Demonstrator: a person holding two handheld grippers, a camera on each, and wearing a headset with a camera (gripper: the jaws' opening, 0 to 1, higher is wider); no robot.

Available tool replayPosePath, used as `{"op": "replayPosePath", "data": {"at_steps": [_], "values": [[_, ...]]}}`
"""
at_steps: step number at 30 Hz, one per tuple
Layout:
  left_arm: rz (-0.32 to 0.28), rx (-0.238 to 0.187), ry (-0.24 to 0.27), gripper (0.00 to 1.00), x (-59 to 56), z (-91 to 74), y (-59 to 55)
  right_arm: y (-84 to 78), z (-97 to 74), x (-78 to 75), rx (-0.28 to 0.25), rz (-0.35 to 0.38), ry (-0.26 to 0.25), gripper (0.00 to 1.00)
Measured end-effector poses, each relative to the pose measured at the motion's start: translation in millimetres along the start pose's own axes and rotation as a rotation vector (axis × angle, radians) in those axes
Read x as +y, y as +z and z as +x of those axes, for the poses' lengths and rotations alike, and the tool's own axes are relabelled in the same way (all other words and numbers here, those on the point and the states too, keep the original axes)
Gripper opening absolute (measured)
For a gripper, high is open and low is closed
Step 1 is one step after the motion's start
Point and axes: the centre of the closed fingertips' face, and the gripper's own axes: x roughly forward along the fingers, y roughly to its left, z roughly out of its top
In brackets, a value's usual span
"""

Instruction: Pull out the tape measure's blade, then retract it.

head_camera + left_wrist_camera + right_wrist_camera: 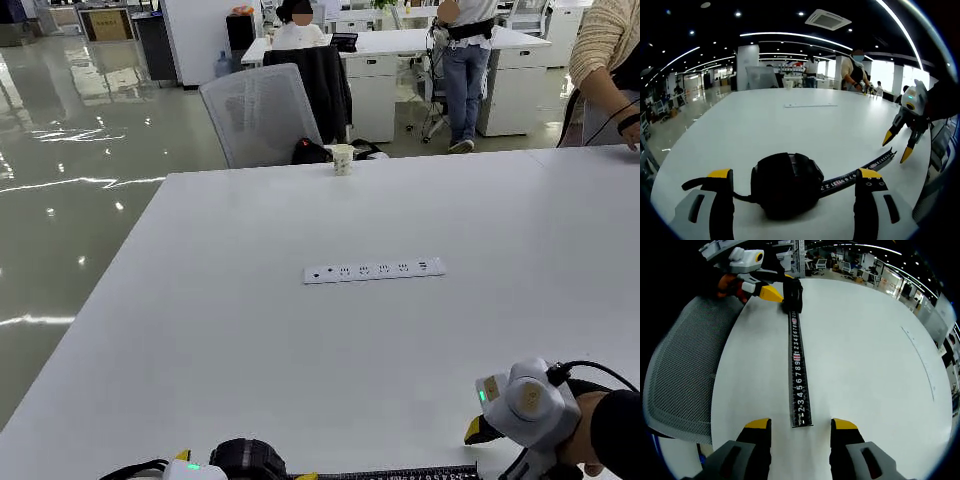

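**q:** so what's the room actually like?

**a:** big open-plan office. Long white worktop (250,350) with a white power strip (373,270) lying mid-surface and a paper cup (342,158) at the far edge, grey mesh chair (260,115) just behind it

**q:** floor? lighting?

**a:** glossy pale floor (80,130) full of reflections. Long strip lights (790,35), some spots and an air vent (827,20) in a dark ceiling. More white desks (400,45) further back, with a seated person (297,38) and a standing person (465,60) there
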Motion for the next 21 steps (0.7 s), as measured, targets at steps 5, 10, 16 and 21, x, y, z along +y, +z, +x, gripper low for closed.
{"op": "replayPosePath", "data": {"at_steps": [5, 10, 16, 21], "values": [[-0.020, -0.003, 0.007, 0.99, 0.9, 1.2, 1.0, 0.6, 1.6, 2.5, 0.007, -0.015, 0.015, 0.32], [-0.031, -0.004, 0.012, 0.99, 2.4, 2.4, 2.5, 0.6, 3.2, 1.2, 0.020, -0.010, 0.016, 0.22], [-0.045, -0.007, 0.029, 0.99, 7.2, 3.9, 4.0, -0.2, 3.6, -3.2, 0.031, -0.020, -0.005, 0.14], [-0.036, -0.013, 0.039, 0.99, 10.3, 5.5, 5.0, 0.2, 2.4, -3.3, 0.089, -0.069, -0.005, 0.11]]}}
